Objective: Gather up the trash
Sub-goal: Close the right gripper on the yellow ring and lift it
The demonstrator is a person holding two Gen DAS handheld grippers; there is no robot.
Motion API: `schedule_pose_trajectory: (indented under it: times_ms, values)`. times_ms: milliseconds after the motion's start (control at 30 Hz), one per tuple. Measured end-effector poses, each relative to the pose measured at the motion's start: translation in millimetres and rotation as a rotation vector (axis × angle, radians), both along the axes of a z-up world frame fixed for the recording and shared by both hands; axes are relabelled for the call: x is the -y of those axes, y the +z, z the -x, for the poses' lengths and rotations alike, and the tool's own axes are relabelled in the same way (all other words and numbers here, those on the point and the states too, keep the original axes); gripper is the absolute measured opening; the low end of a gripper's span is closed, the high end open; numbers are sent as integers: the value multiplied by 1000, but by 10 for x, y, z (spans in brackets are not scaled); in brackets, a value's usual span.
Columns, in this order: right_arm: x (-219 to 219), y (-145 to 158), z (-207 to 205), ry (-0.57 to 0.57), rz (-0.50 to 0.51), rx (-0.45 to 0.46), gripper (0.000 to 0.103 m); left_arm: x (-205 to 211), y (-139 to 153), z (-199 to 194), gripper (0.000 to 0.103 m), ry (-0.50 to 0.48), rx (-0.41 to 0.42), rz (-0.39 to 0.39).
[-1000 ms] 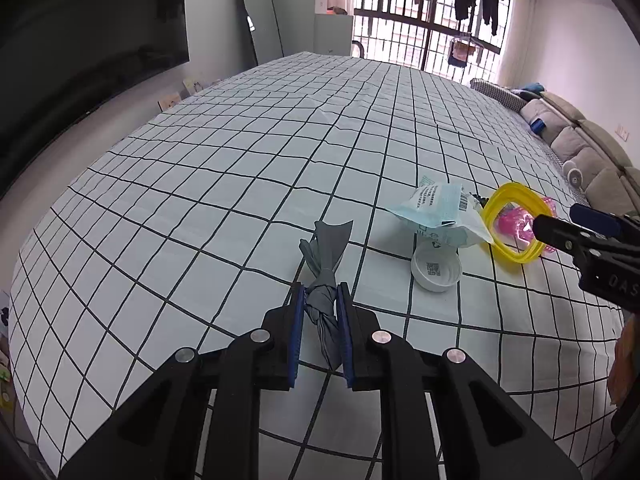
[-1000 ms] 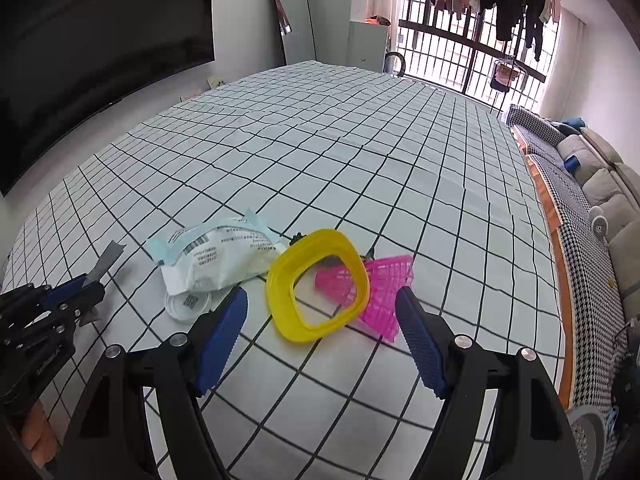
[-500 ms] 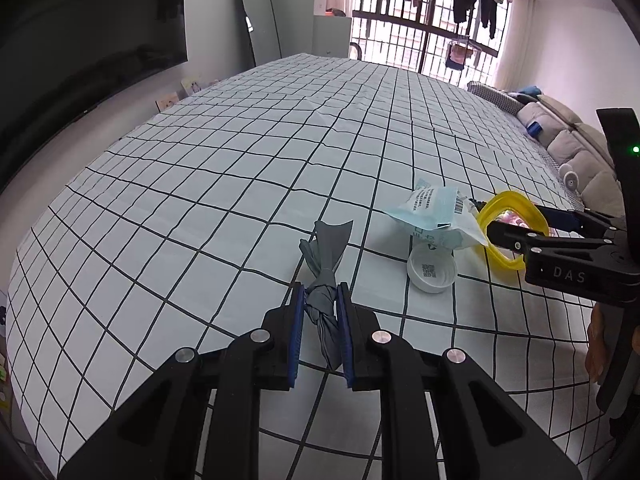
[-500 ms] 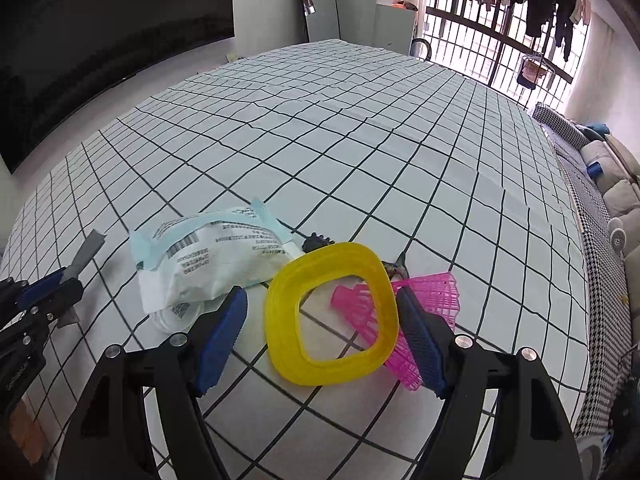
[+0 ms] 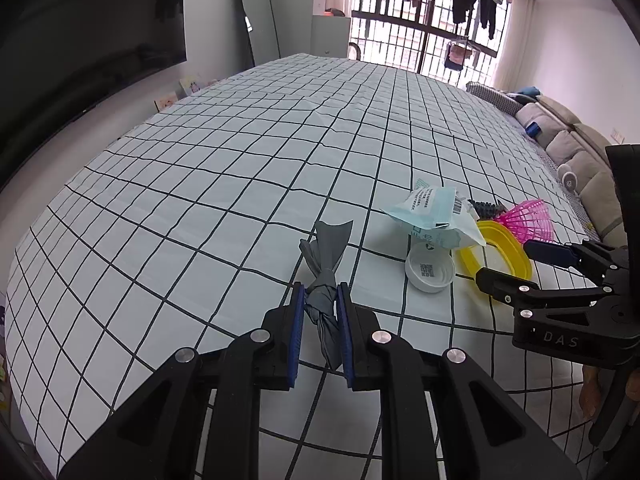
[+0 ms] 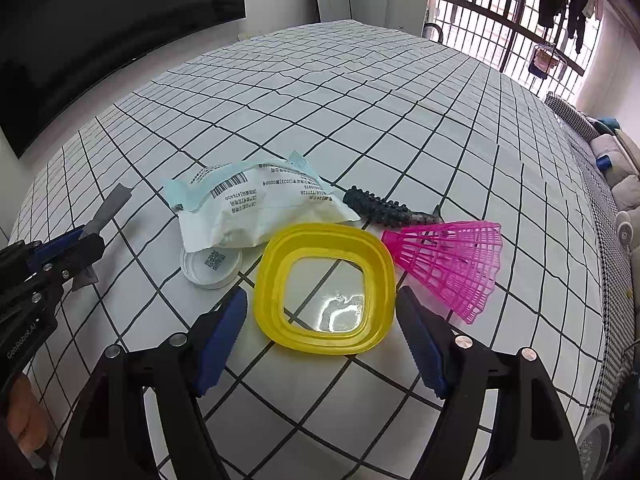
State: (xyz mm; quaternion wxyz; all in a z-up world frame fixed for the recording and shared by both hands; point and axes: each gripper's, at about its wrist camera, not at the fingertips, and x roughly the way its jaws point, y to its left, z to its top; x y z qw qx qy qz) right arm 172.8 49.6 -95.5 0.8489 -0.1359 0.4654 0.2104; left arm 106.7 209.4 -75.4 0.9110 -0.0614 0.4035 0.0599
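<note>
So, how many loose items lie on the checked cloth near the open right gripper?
5: yellow ring between its fingers, pink shuttlecock right, dark spiky piece behind, white packet left, white cap partly beneath it. More could hide underneath.

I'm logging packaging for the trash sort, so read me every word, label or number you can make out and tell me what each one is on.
"DAS": on the right gripper body.
"GenRobot.AI": on the left gripper body.
Barcode and upside-down printed lines: on the white and blue packet; too small to read reliably.
QR code: on the white round lid; no readable words.
</note>
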Motion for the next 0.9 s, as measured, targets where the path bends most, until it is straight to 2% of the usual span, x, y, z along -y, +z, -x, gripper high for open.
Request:
schedule_pose_trajectory:
  times_ms: [167,267,500,567,900]
  values:
    - [-26,-105,-35,-14,11,-16,73,5,0,-1,17,-3,0,2]
    - [2,-152,-83,-31,-19,-42,73,11,-1,9,17,-4,1,4]
    - [-2,-153,-180,-56,-27,-20,73,10,-2,12,17,-5,1,5]
    - [-17,-142,-194,-61,-32,-12,69,9,-2,12,17,-6,1,5]
    - [300,-32,162,-132,-89,-4,68,93,31,37,17,-14,19,-19]
